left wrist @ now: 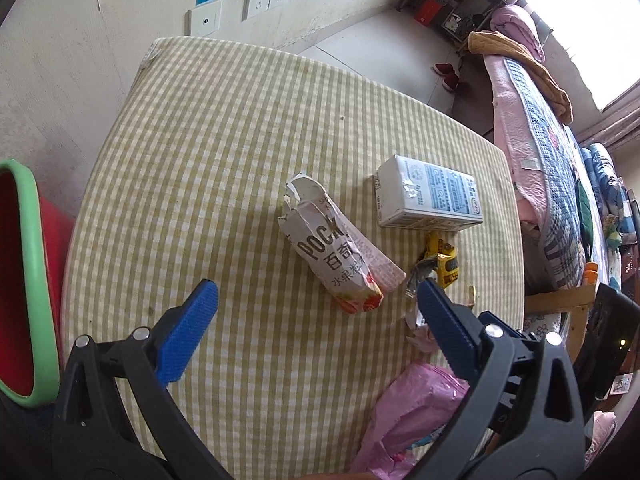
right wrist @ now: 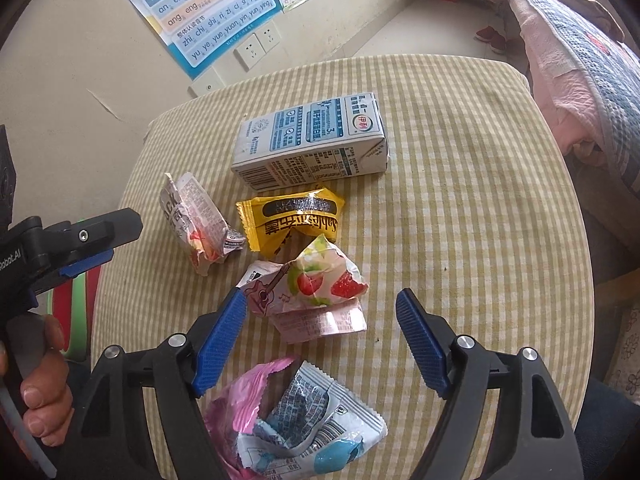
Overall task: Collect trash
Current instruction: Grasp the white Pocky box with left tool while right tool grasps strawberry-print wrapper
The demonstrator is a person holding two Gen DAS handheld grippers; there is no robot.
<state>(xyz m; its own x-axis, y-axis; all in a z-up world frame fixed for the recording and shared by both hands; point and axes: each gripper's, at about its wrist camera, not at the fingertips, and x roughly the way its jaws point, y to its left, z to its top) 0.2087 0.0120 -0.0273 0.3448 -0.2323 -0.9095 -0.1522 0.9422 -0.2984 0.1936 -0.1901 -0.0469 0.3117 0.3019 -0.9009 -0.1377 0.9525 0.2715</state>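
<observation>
Trash: crumpled strawberry-print pink plastic wrapper (right wrist: pixel 308 292) lying on checked desk (right wrist: pixel 460 200), just ahead of right hand-held gripper (right wrist: pixel 320 344), long axis roughly crosswise. Right jaws released, nothing between. Left hand-held gripper (left wrist: pixel 316 312) released too, nearer torn white Pocky packet (left wrist: pixel 336 252).

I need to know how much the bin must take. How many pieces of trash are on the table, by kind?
Milk carton: 1
Torn Pocky box: 1
Yellow wrapper: 1
Strawberry-print wrapper: 1
Pink and blue wrapper: 1
Total: 5
</observation>
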